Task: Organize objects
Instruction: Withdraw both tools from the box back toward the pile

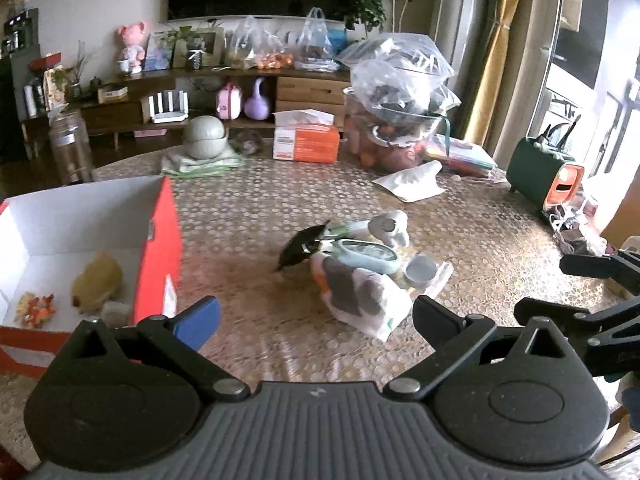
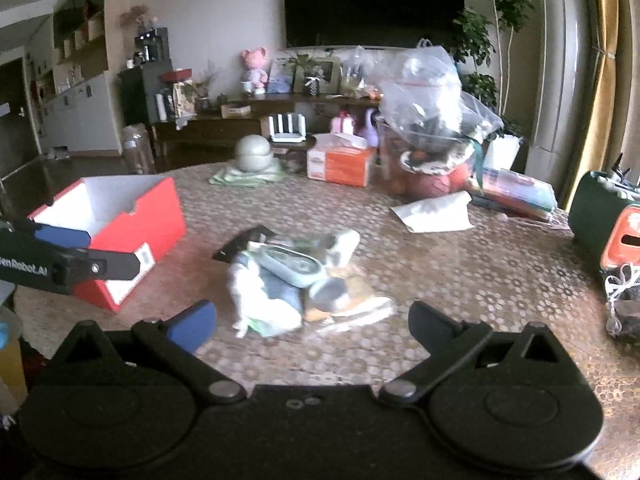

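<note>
Lying in a loose heap near the middle of the table (image 1: 248, 208), the pile of small objects (image 1: 360, 268) sits just ahead of both my claws, touched by neither. In the left wrist view my left claw (image 1: 316, 322) is spread wide with nothing between its fingers, and the heap lies slightly right of its centre line: a folded white cloth packet (image 1: 360, 300) nearest me, a pale blue oval case (image 1: 370, 258) on top of it, a small grey cup (image 1: 420, 270) to its right, a black fan-shaped piece (image 1: 302, 246) on the far left, and a white rounded item (image 1: 390, 226) behind. My right claw (image 2: 312, 322) is likewise spread wide and empty, with the same heap straight ahead of it, blurred in that view. To the left of the heap stands the red box (image 1: 160, 248), open at the top and white inside, holding a tan plush toy (image 1: 96, 282) and a small orange and yellow thing (image 1: 36, 308); a white label on its red side is too small to read. In the right wrist view my left claw shows at the left edge before the box, and the white lettering on its body reads "enRobot.AI", the start cut off. Farther back on the table are an orange and white tissue box (image 1: 306, 140), whose print I cannot read, a grey-green lidded bowl (image 1: 204, 136) on folded cloth, a heap of clear plastic bags (image 1: 400, 80), a white pouch (image 1: 412, 180), and a dark green container (image 1: 536, 172) at the right.
</note>
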`<action>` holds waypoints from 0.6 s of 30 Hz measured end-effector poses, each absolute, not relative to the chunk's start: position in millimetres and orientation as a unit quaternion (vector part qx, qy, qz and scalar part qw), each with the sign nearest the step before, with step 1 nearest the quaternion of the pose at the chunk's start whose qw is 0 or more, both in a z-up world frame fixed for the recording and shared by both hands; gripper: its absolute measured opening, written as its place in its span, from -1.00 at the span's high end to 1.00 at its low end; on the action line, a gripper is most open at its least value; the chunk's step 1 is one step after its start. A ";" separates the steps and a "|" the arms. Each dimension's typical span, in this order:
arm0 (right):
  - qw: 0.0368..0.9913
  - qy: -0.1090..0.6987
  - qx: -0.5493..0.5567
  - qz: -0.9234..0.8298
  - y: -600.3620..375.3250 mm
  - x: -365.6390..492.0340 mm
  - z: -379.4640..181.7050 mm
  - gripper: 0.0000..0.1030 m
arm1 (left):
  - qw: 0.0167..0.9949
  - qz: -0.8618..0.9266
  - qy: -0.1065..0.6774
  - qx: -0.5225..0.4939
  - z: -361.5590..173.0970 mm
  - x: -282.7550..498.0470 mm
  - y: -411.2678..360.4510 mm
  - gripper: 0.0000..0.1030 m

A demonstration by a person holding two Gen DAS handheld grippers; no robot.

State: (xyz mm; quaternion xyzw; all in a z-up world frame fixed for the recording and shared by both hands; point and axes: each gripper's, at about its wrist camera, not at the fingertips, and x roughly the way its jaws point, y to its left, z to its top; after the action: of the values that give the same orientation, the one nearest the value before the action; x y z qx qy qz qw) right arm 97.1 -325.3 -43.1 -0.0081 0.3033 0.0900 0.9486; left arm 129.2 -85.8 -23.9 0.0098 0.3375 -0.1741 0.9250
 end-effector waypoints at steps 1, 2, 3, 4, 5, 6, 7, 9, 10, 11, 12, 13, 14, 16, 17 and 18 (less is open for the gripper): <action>0.948 0.305 -0.012 0.089 -328.0 99.4 -46.0 -0.99 | 0.924 -0.175 0.340 0.008 -25.8 131.6 -88.8 -1.00; 0.948 0.306 -0.016 0.086 -330.7 101.8 -48.7 -0.99 | 0.923 -0.174 0.344 0.005 -28.2 134.7 -91.5 -1.00; 0.948 0.307 -0.018 0.085 -333.5 104.5 -51.3 -0.99 | 0.921 -0.175 0.349 0.000 -30.6 138.2 -94.7 -1.00; 0.947 0.308 -0.019 0.084 -335.9 107.3 -53.6 -0.98 | 0.918 -0.175 0.356 -0.006 -33.8 142.6 -97.7 -1.00; 0.947 0.309 -0.019 0.085 -338.5 110.2 -56.0 -0.98 | 0.916 -0.175 0.361 -0.012 -36.7 146.2 -100.7 -1.00; 0.946 0.311 -0.019 0.085 -340.5 113.8 -59.0 -0.98 | 0.913 -0.174 0.368 -0.017 -39.7 150.5 -104.0 -1.00; 0.946 0.313 -0.021 0.085 -342.0 117.8 -62.5 -0.98 | 0.911 -0.174 0.374 -0.023 -42.7 154.9 -107.4 -1.00; 0.944 0.318 -0.023 0.087 -344.0 125.0 -69.1 -0.97 | 0.908 -0.172 0.380 -0.023 -47.2 161.6 -115.2 -1.00; 0.943 0.320 -0.025 0.089 -344.7 128.9 -72.4 -0.97 | 0.908 -0.173 0.382 -0.020 -48.8 164.3 -119.6 -1.00; 0.942 0.321 -0.029 0.090 -345.0 133.4 -76.9 -0.96 | 0.907 -0.173 0.383 -0.016 -50.7 167.4 -123.9 -1.00; 0.941 0.323 -0.035 0.091 -345.0 137.5 -80.9 -0.95 | 0.907 -0.173 0.385 -0.012 -52.0 171.0 -127.9 -1.00; 0.940 0.325 -0.043 0.091 -344.3 142.0 -85.5 -0.92 | 0.906 -0.173 0.387 -0.010 -53.1 174.2 -131.5 -1.00; 0.939 0.327 -0.049 0.090 -343.3 145.5 -89.1 -0.91 | 0.905 -0.173 0.390 -0.009 -54.6 178.3 -134.5 -1.00; 0.938 0.331 -0.053 0.089 -342.1 152.7 -95.5 -0.83 | 0.903 -0.170 0.395 -0.005 -58.3 186.8 -139.8 -1.00; 0.936 0.335 -0.053 0.092 -341.7 157.7 -99.3 -0.81 | 0.902 -0.166 0.399 0.001 -61.2 191.6 -142.8 -1.00; 0.935 0.337 -0.054 0.093 -340.5 161.3 -101.8 -0.78 | 0.900 -0.162 0.404 0.007 -64.6 196.6 -145.9 -1.00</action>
State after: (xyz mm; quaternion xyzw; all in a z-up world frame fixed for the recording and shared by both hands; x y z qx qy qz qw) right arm 161.3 -340.5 -101.8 -0.0543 0.3367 0.0934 0.9354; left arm 196.6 -145.9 -64.6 0.0072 0.4043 -0.1623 0.9001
